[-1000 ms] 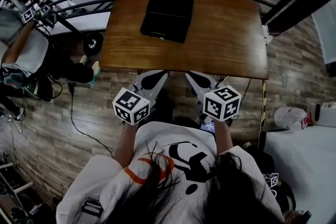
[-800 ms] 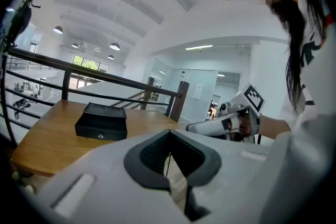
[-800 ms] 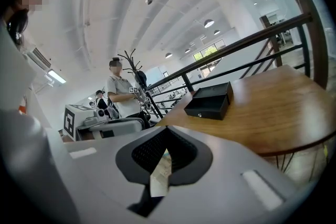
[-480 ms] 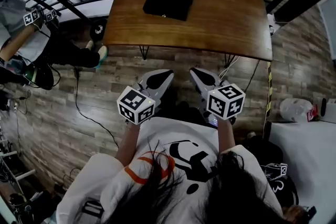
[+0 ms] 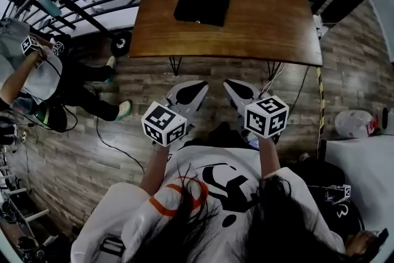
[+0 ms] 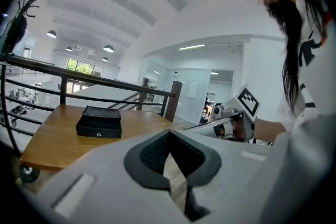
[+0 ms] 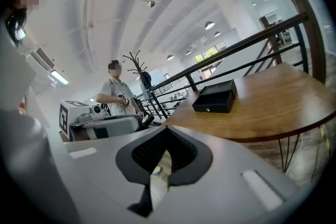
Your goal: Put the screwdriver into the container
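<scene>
The person stood back from the brown wooden table (image 5: 265, 21), which filled the upper middle of the head view. Bare grey plank floor (image 5: 203, 74) lay between its near edge and the two tools. The low black rectangular container (image 5: 203, 1) sat alone on the tabletop, toward the far edge and a little left of centre. Its small pale catch faced the person, probably so the box could be reached from the front. Whether its top was open could not be told for certain.

No screwdriver showed in any view, neither on the table, on the floor, nor in either claw.

The left gripper (image 5: 196, 88) and the right gripper (image 5: 234, 88) were held side by side, near each other but apart, at the lower middle of the frame. Both were close to the torso with their noses aimed up toward the table. Each claw was clenched with nothing in it, and only floor showed through the narrow slot behind the meeting tips. That tucked, level hold looked like a carrying posture rather than a reach. The task seemed barely started, since the tool had to be found first.

At the left edge, beyond the black metal railing (image 5: 92, 15), a second person (image 5: 24, 71) stood well apart.
</scene>
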